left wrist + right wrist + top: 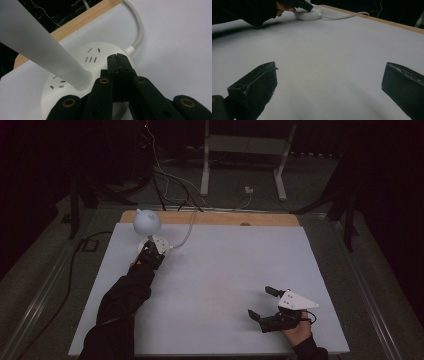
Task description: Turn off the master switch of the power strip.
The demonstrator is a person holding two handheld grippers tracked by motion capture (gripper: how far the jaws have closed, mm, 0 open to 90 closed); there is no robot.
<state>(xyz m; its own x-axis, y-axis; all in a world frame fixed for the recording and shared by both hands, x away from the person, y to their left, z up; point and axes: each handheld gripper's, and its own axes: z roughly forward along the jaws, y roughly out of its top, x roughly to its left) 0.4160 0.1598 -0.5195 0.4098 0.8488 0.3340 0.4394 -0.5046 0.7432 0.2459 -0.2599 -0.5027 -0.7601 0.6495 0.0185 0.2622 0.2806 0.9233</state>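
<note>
Item 1. Right gripper [262, 303], near right corner of the table [225, 285], resting low over the white surface. Fingers [257, 85] spread wide, nothing between them; bare table shows through the gap in the right gripper view. A grey three-cornered plate sits on top of it, and a hand grips it from the near edge.

Item 2. Dark sleeve [122, 305], reaching from the near left corner diagonally toward the far left part of the table.

Item 3. Left gripper [152, 251], at the end of that sleeve, far left part of the table. Fingers [119, 63] pressed together, pinching nothing; their tips rest on or just above the top face of the round socket base, contact not certain.

Item 4. Round white socket base [95, 56], flat on the table near the far left corner. Holds several sets of slotted outlets on its top face. One plugged-in item: a pale lamp [146, 221], whose tapering stem rises from the base just beside the left gripper and ends in a rounded head above it.

Item 5. White cable [138, 27], leaving the base and curving away over the far edge, where a strip of bare wood [210, 218] borders the white surface.
</note>
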